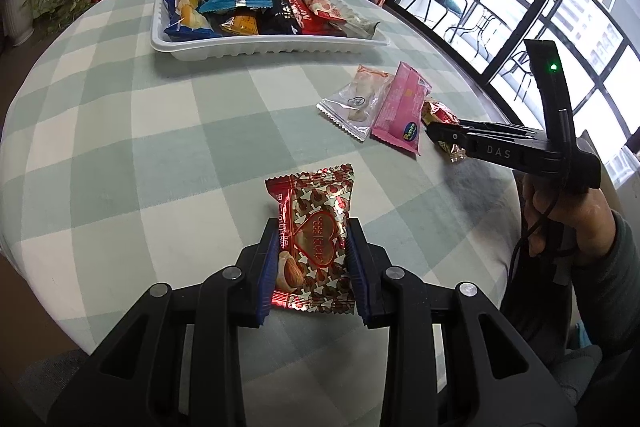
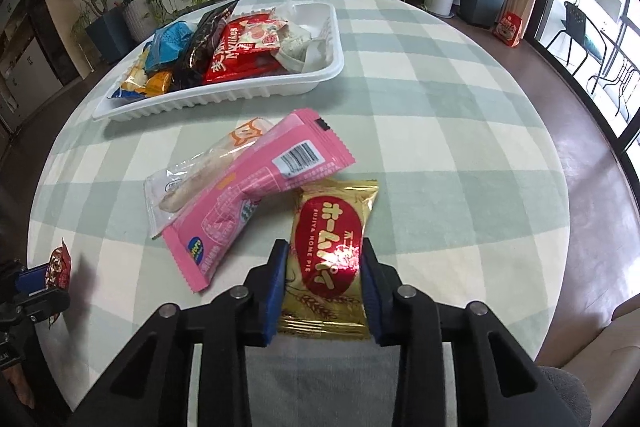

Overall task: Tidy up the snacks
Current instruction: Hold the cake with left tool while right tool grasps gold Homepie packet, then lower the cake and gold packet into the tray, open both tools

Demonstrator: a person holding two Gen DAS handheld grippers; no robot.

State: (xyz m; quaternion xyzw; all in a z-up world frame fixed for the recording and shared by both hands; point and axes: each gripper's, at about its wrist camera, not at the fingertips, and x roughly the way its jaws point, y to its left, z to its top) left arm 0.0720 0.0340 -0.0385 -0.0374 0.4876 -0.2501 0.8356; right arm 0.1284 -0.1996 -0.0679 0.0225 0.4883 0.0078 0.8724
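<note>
Gold packet [image 2: 328,259] gripped near table edge [image 2: 532,211].

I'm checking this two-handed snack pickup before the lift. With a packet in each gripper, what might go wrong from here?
1. The pink packet overlaps the top corner of the gold pie packet in the right gripper; lifting may drag it along.
2. The white tray is already piled high, so added packets might slide over its low rim.
3. The left gripper pinches the red almond packet at its lower half; it could sag or slip.
</note>
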